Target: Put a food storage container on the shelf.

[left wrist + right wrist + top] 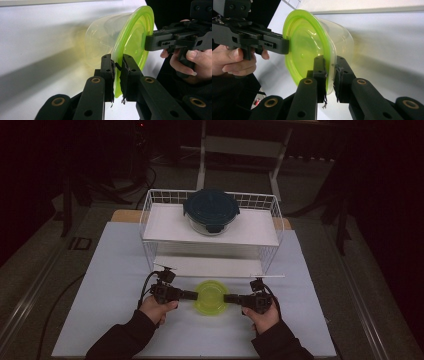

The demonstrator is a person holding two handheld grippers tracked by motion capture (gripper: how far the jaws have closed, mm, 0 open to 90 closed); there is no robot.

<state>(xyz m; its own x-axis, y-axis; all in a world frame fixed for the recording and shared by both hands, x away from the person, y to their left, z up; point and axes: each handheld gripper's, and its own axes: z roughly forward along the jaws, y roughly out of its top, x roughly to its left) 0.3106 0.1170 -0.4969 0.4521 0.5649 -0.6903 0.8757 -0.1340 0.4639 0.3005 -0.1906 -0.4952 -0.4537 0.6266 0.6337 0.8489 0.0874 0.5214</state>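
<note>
High view: we have the round clear plastic container with a lime-green lid (211,296) on the white table (110,290), just in front of the white wire two-tier rack (150,215); a dark-lidded glass bowl (211,211) sits on the rack's top shelf. Left gripper (194,295) and right gripper (228,298) meet the lid from opposite sides. Left gripper view: jaws nearly closed, pinching the lid's rim. Right gripper view: same, the right gripper (330,75) clamped on the opposite edge. Risk, as we judge it: the thin, flexible rim could bend or slip out if our hands pull unevenly, or the lid could peel off, dropping the tub.
</note>
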